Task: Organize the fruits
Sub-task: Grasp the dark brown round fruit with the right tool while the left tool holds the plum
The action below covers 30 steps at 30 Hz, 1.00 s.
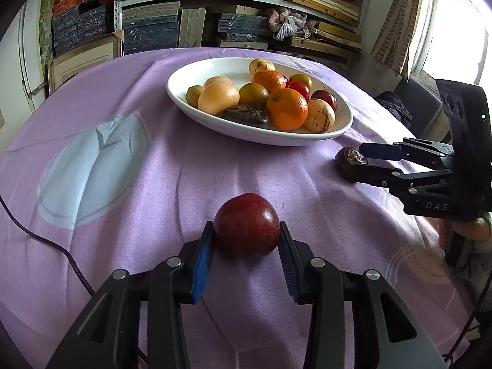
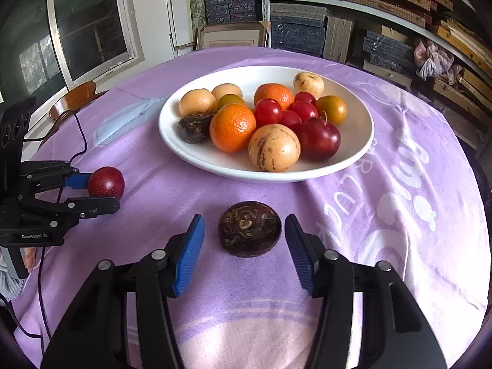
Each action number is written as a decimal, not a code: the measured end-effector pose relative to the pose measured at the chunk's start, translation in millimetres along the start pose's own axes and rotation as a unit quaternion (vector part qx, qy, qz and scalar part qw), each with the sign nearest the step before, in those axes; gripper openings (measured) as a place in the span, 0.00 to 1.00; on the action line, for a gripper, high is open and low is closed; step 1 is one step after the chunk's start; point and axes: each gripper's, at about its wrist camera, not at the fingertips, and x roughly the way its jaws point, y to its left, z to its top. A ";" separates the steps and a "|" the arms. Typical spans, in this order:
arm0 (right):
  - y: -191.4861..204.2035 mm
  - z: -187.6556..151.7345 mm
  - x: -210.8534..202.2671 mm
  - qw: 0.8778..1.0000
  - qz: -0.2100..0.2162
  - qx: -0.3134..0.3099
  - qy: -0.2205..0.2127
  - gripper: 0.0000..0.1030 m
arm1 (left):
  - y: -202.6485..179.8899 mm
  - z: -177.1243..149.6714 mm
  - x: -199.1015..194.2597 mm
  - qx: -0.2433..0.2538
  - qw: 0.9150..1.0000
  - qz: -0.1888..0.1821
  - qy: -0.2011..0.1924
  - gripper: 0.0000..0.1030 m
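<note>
A dark red plum (image 1: pixel 247 224) lies on the purple tablecloth between the pads of my left gripper (image 1: pixel 246 236), which touch its sides; it also shows in the right wrist view (image 2: pixel 106 182). A dark brown wrinkled fruit (image 2: pixel 249 228) lies on the cloth between the fingers of my open right gripper (image 2: pixel 244 233), with gaps on both sides; it also shows in the left wrist view (image 1: pixel 350 158). A white oval bowl (image 2: pixel 353 150) holds oranges, red plums, yellow fruits and another brown fruit.
The bowl (image 1: pixel 190 104) stands on the far middle of the round table. A dark cable (image 1: pixel 70 255) runs over the cloth at the left. Shelves of stacked boxes (image 1: pixel 240 6) stand behind the table. A chair (image 2: pixel 77 95) stands beyond the left edge.
</note>
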 end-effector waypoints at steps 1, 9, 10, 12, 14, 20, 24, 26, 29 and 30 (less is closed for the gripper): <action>-1.3 0.1 3.4 1.000 0.001 0.003 0.008 0.53 | -0.5 -0.1 -0.1 0.001 1.000 0.000 0.000 0.41; 3.0 1.6 12.5 0.999 -0.013 -0.023 0.019 0.43 | -3.3 1.2 1.0 0.006 1.000 0.007 0.001 0.41; 3.7 2.1 13.7 0.999 -0.018 -0.025 0.019 0.44 | -3.8 2.0 2.0 0.006 1.000 0.010 0.001 0.41; 3.2 3.0 15.8 0.999 -0.022 -0.024 0.020 0.47 | -0.9 6.9 4.2 0.001 1.000 0.019 -0.003 0.43; 3.1 3.0 16.0 0.999 -0.017 -0.022 0.019 0.44 | 1.3 12.8 5.1 -0.004 1.000 0.026 -0.014 0.44; 3.6 -1.7 12.2 0.999 -0.009 -0.023 0.020 0.43 | -7.0 12.7 9.9 0.013 1.000 0.011 -0.001 0.43; 4.6 -11.7 2.8 1.000 0.000 -0.020 0.018 0.43 | -7.3 7.3 5.7 0.012 1.000 0.002 -0.003 0.40; 4.3 -19.1 -4.7 1.000 0.018 -0.009 0.015 0.43 | -6.6 4.9 0.4 0.009 1.000 0.000 -0.013 0.40; 8.0 -30.0 -16.8 0.999 0.039 0.003 0.003 0.42 | -12.3 3.9 -6.2 0.018 0.999 0.001 -0.031 0.39; 11.3 -32.8 -21.4 0.999 0.040 0.002 -0.004 0.42 | -15.2 3.3 -7.7 0.021 0.999 -0.001 -0.034 0.39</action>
